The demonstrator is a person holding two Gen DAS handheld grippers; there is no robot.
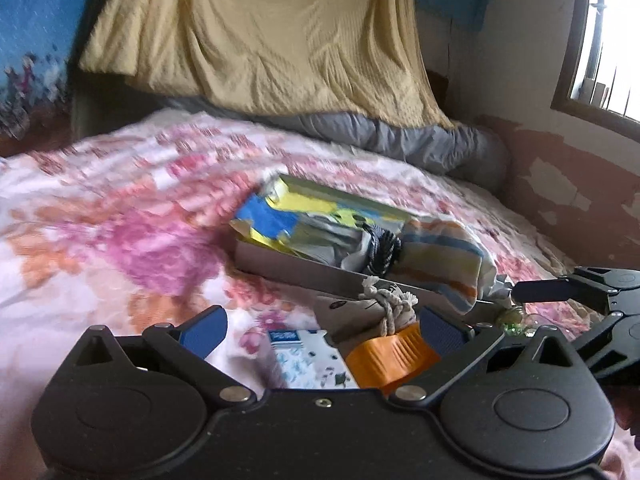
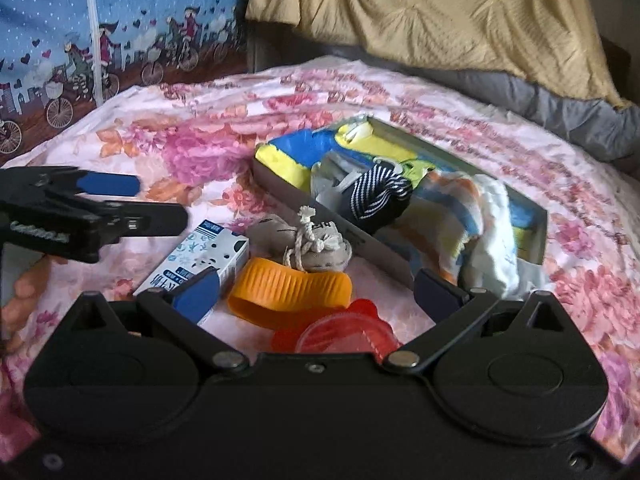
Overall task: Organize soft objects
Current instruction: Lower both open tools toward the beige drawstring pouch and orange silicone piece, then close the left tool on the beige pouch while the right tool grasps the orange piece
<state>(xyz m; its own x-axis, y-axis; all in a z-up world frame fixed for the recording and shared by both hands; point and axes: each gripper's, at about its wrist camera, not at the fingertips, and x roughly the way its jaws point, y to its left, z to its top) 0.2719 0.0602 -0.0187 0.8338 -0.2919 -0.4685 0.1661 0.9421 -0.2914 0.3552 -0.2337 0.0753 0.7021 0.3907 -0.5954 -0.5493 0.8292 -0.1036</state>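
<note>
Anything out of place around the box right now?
Yes. The striped cloth spills over the box wall at its near corner instead of lying inside. The tied pouch lies outside on the bed, beside the orange band and carton.

Bedspread (image 2: 168, 152): floral printed cloth, matt; tray (image 2: 280, 188): smooth grey, dull sheen; pouch (image 2: 320, 252): coarse beige fabric, corded; orange band (image 2: 288, 292): ribbed, rubbery; carton (image 2: 196, 264): printed card, slightly glossy.

One tray (image 2: 280, 188), one carton (image 2: 200, 258), one drawstring pouch (image 2: 320, 252), one orange band (image 2: 288, 292), one red cup (image 2: 344, 334).
</note>
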